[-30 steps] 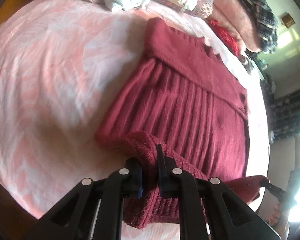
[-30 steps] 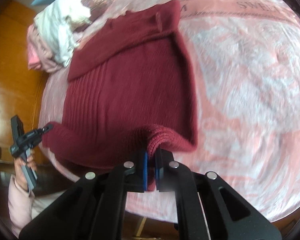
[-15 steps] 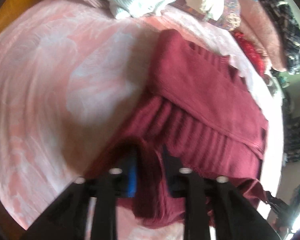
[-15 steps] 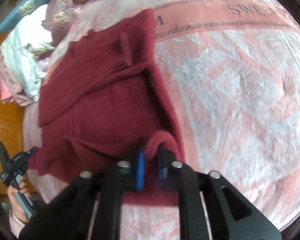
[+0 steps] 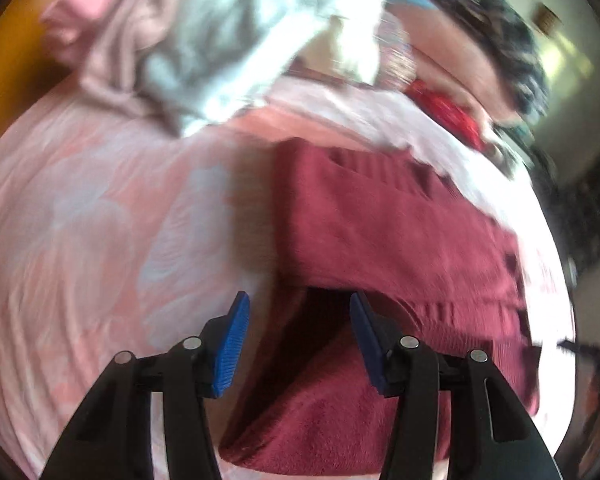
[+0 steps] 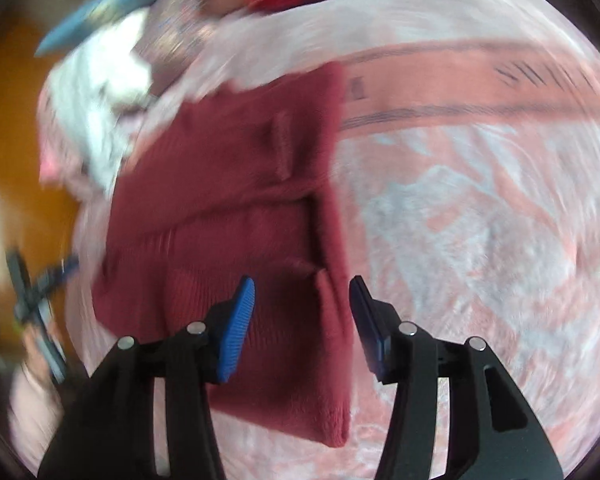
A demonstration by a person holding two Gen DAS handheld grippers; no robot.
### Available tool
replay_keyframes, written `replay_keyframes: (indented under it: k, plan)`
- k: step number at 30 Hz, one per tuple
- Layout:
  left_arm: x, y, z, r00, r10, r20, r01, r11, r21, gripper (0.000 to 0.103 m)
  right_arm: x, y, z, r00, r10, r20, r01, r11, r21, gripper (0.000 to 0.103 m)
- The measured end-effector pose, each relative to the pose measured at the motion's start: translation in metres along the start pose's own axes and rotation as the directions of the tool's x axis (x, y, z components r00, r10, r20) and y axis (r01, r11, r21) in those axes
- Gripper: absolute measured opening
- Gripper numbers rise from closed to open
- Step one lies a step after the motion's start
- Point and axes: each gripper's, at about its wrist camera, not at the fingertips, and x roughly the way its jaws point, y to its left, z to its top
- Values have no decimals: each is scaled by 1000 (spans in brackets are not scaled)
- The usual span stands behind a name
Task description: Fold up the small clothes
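while left gripper (image 5: pixel 296 320) and right gripper (image 6: pixel 302 304) jaws opening, nothing pinched, sweater (image 6: pixel 236 208) folded on bedspread (image 6: pixel 460 220); only left view shows clothes pile (image 5: pixel 220 40).

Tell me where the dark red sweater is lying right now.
The dark red sweater lies folded on the pink bedspread, below both opening grippers, with the clothes pile beyond it.

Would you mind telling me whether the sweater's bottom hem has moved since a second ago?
Yes. The hem was carried toward the collar and the clothes pile, and now lies folded over the sweater; both grippers' jaws are opening.
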Motion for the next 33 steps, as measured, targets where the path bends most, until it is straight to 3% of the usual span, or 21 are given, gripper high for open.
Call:
replay_keyframes:
  k: [3,8,14,16,19,23,26,31,33]
  plan:
    - [8,-11,-6,999,-30,-26,32,995,96,60,13,7,-4,999,-24,-39,23,999,-22,64]
    - [28,-8,-17,998,20,-53,-10,982,190,64,37,9,-11,993,-48,-104,44,998,-47,64]
    - [34,25,-14,998,32,-51,-25,992,123,65,56,25,-18,984,-115,-134,96,986,-137,62]
    - [35,32,-13,998,31,-49,-25,994,107,65,61,30,-19,981,-134,-140,110,980,-168,35]
    - [33,28,-15,999,-8,-45,13,992,123,65,60,34,-19,983,-134,-128,108,975,-197,9]
    - [32,1,-18,998,-32,-52,42,980,195,65,47,38,-17,992,-82,-99,61,978,-197,8]
    - [44,-14,-23,996,-13,-94,34,974,226,69,51,34,-17,989,-94,-112,73,982,-174,8]
    - [62,-26,-35,989,55,-136,-16,963,270,69,64,33,-19,982,-119,-145,92,980,-177,31]
    - [65,-30,-39,989,64,-134,-23,958,285,65,65,37,-20,981,-126,-145,96,976,-197,34]
